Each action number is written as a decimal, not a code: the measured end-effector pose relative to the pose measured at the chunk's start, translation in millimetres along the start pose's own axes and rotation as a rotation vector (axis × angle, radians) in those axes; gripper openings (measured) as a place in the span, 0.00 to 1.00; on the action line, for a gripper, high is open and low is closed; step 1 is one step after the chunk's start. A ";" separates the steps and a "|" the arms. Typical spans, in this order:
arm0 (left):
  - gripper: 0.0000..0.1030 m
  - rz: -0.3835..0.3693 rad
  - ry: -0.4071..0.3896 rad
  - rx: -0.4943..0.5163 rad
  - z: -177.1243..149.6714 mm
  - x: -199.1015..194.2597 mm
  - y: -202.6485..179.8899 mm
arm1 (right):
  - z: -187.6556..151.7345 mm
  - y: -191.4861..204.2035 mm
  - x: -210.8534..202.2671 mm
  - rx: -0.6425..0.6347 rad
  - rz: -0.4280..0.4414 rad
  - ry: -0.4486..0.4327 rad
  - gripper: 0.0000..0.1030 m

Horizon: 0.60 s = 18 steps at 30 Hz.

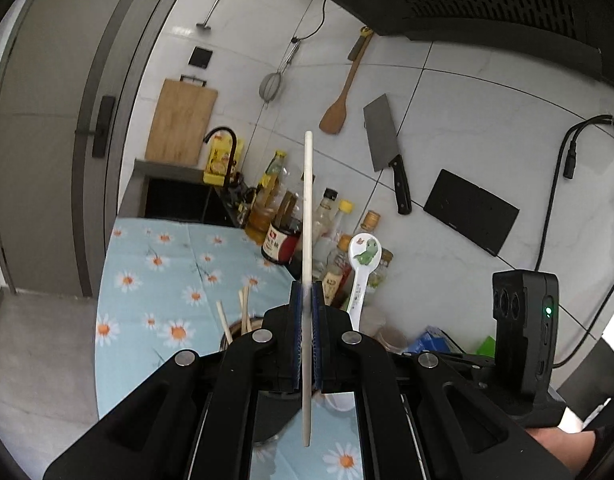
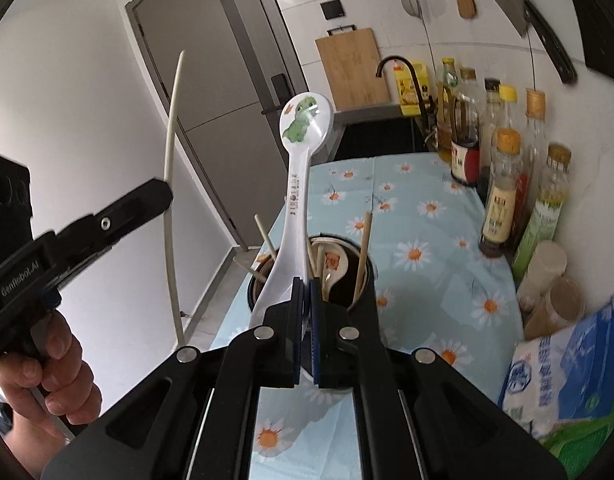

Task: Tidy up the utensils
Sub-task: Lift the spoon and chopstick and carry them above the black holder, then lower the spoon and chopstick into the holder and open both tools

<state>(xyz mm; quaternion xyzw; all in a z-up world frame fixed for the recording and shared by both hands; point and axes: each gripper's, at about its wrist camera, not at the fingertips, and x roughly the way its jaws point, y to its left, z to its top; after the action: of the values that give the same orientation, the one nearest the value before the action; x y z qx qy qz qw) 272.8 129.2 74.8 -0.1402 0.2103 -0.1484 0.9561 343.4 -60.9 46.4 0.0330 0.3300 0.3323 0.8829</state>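
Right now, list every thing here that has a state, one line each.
left gripper: shut on the white chopstick, held upright.
right gripper: shut on the dinosaur spoon, bowl up.
utensil holder: upright on the tablecloth, chopsticks and a spoon still inside.
cleaver: hanging on the wall.

Gripper hides the spoon's handle end.

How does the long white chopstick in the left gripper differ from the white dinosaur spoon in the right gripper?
The long white chopstick is thin, straight and plain; the white dinosaur spoon is broad, with a rounded bowl and a green dinosaur print. Both point upward, each clamped by a shut gripper: left gripper, right gripper.
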 end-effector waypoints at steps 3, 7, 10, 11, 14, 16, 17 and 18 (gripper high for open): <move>0.03 -0.002 -0.013 0.008 3.9 6.8 -1.1 | 3.6 2.9 4.0 -0.029 -0.010 -0.019 0.04; 0.03 0.005 -0.044 0.030 9.8 14.2 -0.1 | 7.5 -1.7 13.9 -0.037 -0.010 -0.025 0.04; 0.03 0.006 -0.069 0.030 12.0 18.3 4.4 | 9.4 -7.2 19.5 -0.027 -0.005 -0.030 0.04; 0.03 0.005 -0.070 0.022 12.3 20.6 6.9 | 9.5 -7.9 20.3 -0.027 -0.005 -0.031 0.04; 0.03 0.004 -0.074 -0.001 11.1 27.9 15.3 | 9.4 -9.2 25.6 -0.036 -0.001 -0.030 0.04; 0.03 0.004 -0.071 -0.006 9.7 32.9 18.0 | 8.5 -7.5 28.4 -0.055 -0.009 -0.035 0.04; 0.03 0.004 -0.070 -0.005 8.8 34.8 18.8 | 8.5 -6.9 29.6 -0.064 -0.012 -0.038 0.04; 0.03 0.002 -0.068 -0.004 7.8 37.8 20.0 | 8.4 -5.3 31.1 -0.079 -0.018 -0.044 0.04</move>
<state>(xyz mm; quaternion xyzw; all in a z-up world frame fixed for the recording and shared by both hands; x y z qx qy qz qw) 313.5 136.2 61.3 -0.1468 0.1780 -0.1424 0.9625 368.9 -44.7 34.0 0.0021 0.2976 0.3362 0.8935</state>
